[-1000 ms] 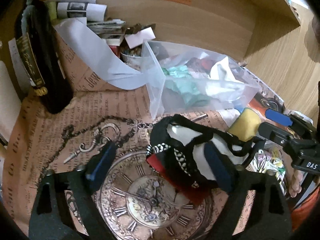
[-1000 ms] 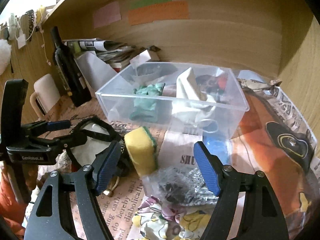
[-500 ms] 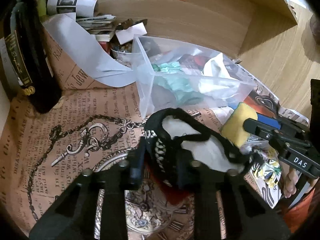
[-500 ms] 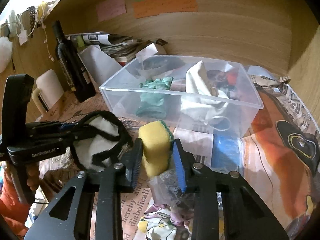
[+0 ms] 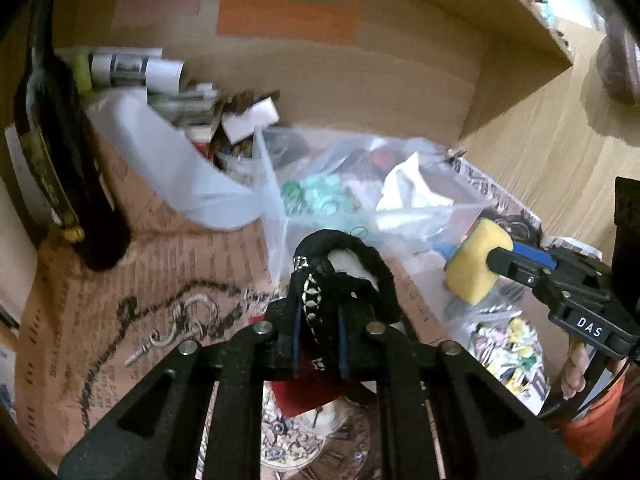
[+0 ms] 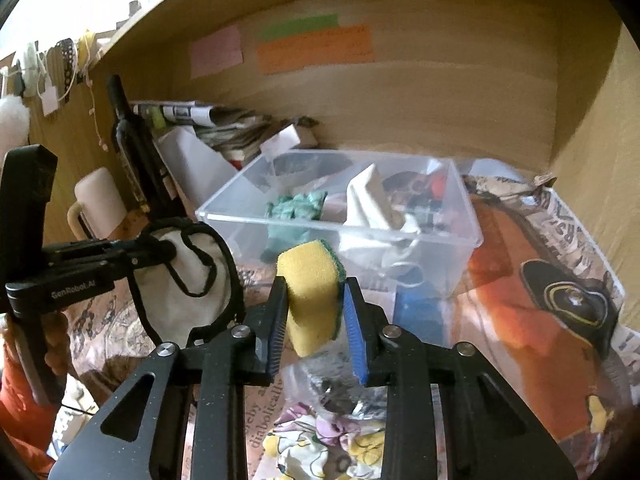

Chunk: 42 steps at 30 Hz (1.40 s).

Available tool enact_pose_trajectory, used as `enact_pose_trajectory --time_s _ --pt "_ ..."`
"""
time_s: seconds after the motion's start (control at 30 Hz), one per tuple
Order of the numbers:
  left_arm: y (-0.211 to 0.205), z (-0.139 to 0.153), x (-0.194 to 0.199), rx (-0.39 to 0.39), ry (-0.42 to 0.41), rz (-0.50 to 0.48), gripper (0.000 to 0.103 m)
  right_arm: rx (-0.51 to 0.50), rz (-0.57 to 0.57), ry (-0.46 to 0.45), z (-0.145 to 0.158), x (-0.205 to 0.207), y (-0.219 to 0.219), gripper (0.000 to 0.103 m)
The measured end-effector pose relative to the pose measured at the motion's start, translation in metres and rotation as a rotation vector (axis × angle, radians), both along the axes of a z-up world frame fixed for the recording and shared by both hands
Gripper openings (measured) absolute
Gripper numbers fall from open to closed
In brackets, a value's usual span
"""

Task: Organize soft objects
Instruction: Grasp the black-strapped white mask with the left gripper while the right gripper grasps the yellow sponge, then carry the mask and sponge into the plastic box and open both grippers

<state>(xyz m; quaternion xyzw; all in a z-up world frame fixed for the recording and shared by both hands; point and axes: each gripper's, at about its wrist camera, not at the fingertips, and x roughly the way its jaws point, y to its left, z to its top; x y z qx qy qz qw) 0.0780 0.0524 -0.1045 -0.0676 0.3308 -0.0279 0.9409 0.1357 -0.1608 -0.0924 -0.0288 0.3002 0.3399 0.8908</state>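
Observation:
My left gripper (image 5: 319, 312) is shut on a black-trimmed white pouch (image 5: 344, 264) and holds it lifted above the printed cloth; it also shows in the right wrist view (image 6: 188, 280). My right gripper (image 6: 316, 304) is shut on a yellow sponge (image 6: 310, 292) with a green scouring side, raised in front of the clear plastic bin (image 6: 340, 232). The sponge also shows in the left wrist view (image 5: 476, 264). The bin (image 5: 468, 204) holds a teal cloth (image 6: 296, 208), a white cloth (image 6: 372, 204) and dark and red items.
A dark wine bottle (image 6: 132, 148) and a white mug (image 6: 96, 200) stand at the left. Rolled papers and a white sheet (image 5: 172, 168) lie behind the bin. A crinkled clear bag (image 6: 332, 388) and a floral cloth (image 6: 328, 440) lie under my right gripper.
Both grippers closed, the left on the pouch and the right on the sponge, and both have lifted their objects off the cloth toward the bin.

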Motion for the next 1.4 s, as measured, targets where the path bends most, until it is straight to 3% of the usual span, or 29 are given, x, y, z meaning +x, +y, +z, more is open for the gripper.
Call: enact_pose_trajectory --time_s 0.7,1.03,1.4 --pt "-0.004 0.082 0.029 0.052 -0.238 0.046 0.013 0.036 -0.092 -0.157 0.049 0.018 -0.024 0.025" --pt "-0.009 0.083 0.074 0.083 -0.229 0.073 0.013 -0.007 -0.105 -0.183 0.057 0.044 -0.017 0.025" --pt "-0.003 0.048 0.126 0.083 -0.123 0.12 0.013 -0.104 -0.105 -0.087 0.029 0.082 -0.008 0.025"
